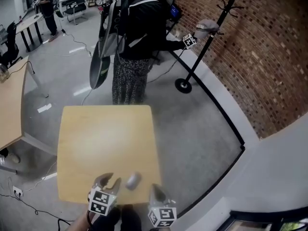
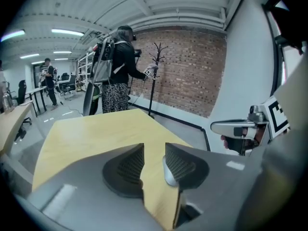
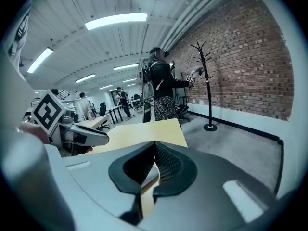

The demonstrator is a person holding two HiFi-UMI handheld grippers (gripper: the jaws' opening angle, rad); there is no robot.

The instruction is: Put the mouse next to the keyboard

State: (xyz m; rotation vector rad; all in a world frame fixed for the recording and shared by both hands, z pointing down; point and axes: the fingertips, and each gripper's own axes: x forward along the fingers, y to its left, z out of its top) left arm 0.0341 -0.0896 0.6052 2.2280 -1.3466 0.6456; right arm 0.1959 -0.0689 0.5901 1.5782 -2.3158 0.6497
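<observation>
A grey mouse (image 1: 133,180) lies on the small wooden table (image 1: 106,138) near its front edge; no keyboard shows in any view. My left gripper (image 1: 106,184) sits just left of the mouse and stands open, with only bare tabletop in the gap. In the left gripper view (image 2: 154,150) the mouse (image 2: 168,173) peeks out behind the right-hand jaw. My right gripper (image 1: 156,192) hovers at the table's front right corner, right of the mouse. In its own view (image 3: 155,148) the jaw tips meet, shut and empty.
A person with a backpack (image 1: 132,37) stands just beyond the table's far edge, reaching toward a black coat stand (image 1: 202,52). A brick wall (image 1: 250,47) runs along the right. Another desk (image 1: 9,105) stands to the left, with cables (image 1: 24,201) on the floor.
</observation>
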